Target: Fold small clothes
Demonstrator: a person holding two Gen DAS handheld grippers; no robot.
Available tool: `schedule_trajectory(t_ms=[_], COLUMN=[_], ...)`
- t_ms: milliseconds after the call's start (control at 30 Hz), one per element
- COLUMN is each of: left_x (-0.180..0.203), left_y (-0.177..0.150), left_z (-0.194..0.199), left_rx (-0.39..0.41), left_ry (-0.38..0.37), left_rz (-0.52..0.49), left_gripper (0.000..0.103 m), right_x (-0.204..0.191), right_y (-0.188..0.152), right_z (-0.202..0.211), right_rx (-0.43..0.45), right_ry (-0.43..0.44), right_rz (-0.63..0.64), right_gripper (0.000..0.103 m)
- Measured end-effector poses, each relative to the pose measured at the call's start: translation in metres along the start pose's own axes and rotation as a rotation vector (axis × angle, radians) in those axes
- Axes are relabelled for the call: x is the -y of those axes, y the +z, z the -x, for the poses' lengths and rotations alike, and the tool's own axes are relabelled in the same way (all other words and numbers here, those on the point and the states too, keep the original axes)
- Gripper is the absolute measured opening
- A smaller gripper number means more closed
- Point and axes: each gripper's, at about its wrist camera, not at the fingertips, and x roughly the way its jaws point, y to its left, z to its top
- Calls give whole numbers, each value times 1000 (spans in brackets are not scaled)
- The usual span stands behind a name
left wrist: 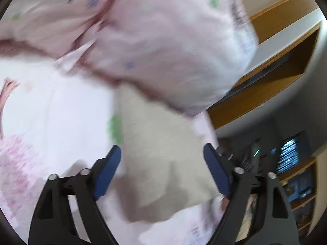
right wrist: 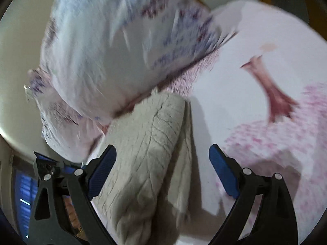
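Note:
A small grey-beige garment (left wrist: 159, 143) lies on a white and pink printed bedsheet (left wrist: 51, 112). In the right wrist view the same garment (right wrist: 147, 153) looks rumpled and bunched lengthwise. My left gripper (left wrist: 162, 153) is open, its blue pads either side of the garment, holding nothing. My right gripper (right wrist: 162, 153) is open too, with the garment between and below its fingers. Both views are blurred by motion.
A pale pink pillow with coloured dots (left wrist: 163, 40) lies just behind the garment; it also shows in the right wrist view (right wrist: 122, 51). A wooden shelf unit (left wrist: 276, 61) and dark screens (left wrist: 288, 155) stand beyond the bed's right side.

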Motion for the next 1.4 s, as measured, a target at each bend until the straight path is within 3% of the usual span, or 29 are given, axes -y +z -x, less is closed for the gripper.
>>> schedule_trajectory(t_ms=[100,200,267,367,400,467,533,667,767,833,900,967,1033,1067,1133,1167,1300,1333,1400], left_x=[-13,-9,-8,-8,-12,-13,-17,-41,-62,-80,-102,-116,-120,-119,-109,-109,-101,-98,-94], left_y=[-12,-23,-27,-24,-26,-27,-29,-28,-24,-25,-33,-43,-58,-61,-68,-73,-88,-91,-95], left_z=[-27,-47,-55,-68,-66,-56,-33,49,93,112,135,160,176,178,169,172,164,161,154], left_rx=[-114,-145,-148,-166,-158,-155,-148,-1,105,136,156,188,222,232,242,244,228,219,202], left_ry=[30,46,24,-35,-49,-83,-118,-82,60,241,366,382,409,422,463,478,505,513,535], left_rz=[31,9,7,61,81,66,41,-11,-49,-62,-54,-72,-92,-102,-123,-130,-169,-181,-205], left_gripper=[86,86,86,61,57,45,43,43,49,53,55,60,69,74,81,84,91,92,99], right_x=[-1,-7,-8,-11,-16,-31,-61,-129,-173,-191,-194,-189,-190,-192,-198,-200,-183,-183,-185], right_y=[3,1,-2,-13,-17,-21,-28,-44,-59,-69,-70,-66,-64,-65,-68,-68,-53,-53,-60], right_z=[-22,-33,-38,-43,-41,-37,-34,-54,-94,-129,-140,-139,-142,-147,-158,-160,-143,-143,-134], right_rx=[-68,-113,-141,-130,-119,-99,-98,-129,-171,-206,-178,-147,-154,-164,-175,-153,2,3,19], right_ry=[-6,-12,7,57,65,81,141,193,175,71,-1,56,78,62,-18,-45,-126,-133,-153], right_rz=[-7,23,22,14,23,51,117,270,376,427,405,332,288,295,348,361,296,291,301], right_gripper=[89,85,49,38,37,35,34,34,39,43,45,53,53,47,18,11,11,15,36])
